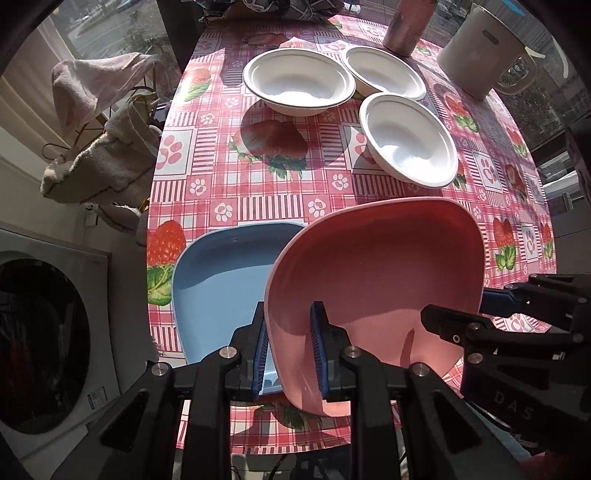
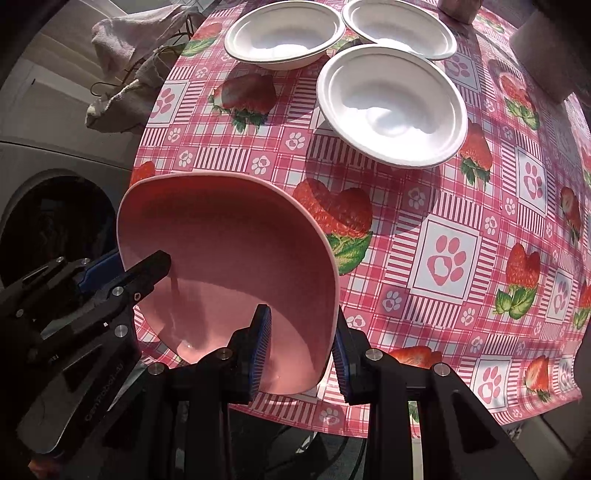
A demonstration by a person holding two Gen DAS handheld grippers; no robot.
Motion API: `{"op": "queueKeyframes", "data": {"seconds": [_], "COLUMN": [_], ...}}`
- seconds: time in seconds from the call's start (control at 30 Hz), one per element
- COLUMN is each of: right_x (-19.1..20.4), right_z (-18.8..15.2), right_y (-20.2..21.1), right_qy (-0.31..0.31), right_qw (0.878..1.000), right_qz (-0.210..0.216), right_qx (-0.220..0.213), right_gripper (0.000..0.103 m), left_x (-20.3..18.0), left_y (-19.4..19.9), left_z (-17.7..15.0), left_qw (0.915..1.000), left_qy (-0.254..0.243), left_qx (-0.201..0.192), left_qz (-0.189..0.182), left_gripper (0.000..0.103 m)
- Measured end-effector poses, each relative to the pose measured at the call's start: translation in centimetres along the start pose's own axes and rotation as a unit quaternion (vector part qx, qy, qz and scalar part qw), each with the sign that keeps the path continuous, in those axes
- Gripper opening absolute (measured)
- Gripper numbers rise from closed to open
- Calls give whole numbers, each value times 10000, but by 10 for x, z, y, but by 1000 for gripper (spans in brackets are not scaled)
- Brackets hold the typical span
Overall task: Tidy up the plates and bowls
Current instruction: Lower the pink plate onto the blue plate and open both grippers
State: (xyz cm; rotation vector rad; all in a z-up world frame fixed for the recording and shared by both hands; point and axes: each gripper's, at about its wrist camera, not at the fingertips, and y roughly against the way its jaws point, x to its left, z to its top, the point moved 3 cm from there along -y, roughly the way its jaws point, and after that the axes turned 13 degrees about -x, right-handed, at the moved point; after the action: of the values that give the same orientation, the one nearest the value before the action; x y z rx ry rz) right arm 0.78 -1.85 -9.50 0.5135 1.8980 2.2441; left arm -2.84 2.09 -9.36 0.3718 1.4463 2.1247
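A pink square plate [image 1: 376, 266] hangs tilted over the near edge of the table, held from two sides. My left gripper [image 1: 290, 350] is shut on its left rim, one pad inside and one outside. My right gripper [image 2: 301, 350] is shut on the opposite rim of the pink plate [image 2: 229, 240], and it also shows in the left wrist view as the right gripper [image 1: 484, 306]. A blue square plate [image 1: 221, 280] lies on the table, partly under the pink one. Three white bowls [image 1: 299, 81] [image 1: 384, 72] [image 1: 410, 138] stand further back.
The table wears a red strawberry-and-paw cloth [image 1: 280, 206]. A white jug [image 1: 476, 51] and a pink tumbler [image 1: 402, 26] stand at the back right. Towels [image 1: 99, 122] hang off the table's left side, above a washing machine [image 1: 40, 332].
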Motion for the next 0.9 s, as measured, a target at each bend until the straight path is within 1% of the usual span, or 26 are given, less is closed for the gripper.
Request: {"op": "queueKeyframes", "data": {"seconds": [0.37,0.57,0.9], "right_x": [40,63,77], "right_z": [7,11,13], "right_y": [-19,-33,-60], "right_qy": [331,516,315], "right_qw": [9989,9974,9960], "right_qz": [291,400,554], "right_qx": [174,314,629], "right_gripper": [35,35,35], "left_x": [38,58,73], "left_y": [5,2,-14], "left_z": [-13,-18,-22], "left_qw": [9992,9984,9976], "left_qy": [267,314,312], "left_qx": [19,95,223], "left_qz": [301,458,579], "left_gripper": [23,23,23]}}
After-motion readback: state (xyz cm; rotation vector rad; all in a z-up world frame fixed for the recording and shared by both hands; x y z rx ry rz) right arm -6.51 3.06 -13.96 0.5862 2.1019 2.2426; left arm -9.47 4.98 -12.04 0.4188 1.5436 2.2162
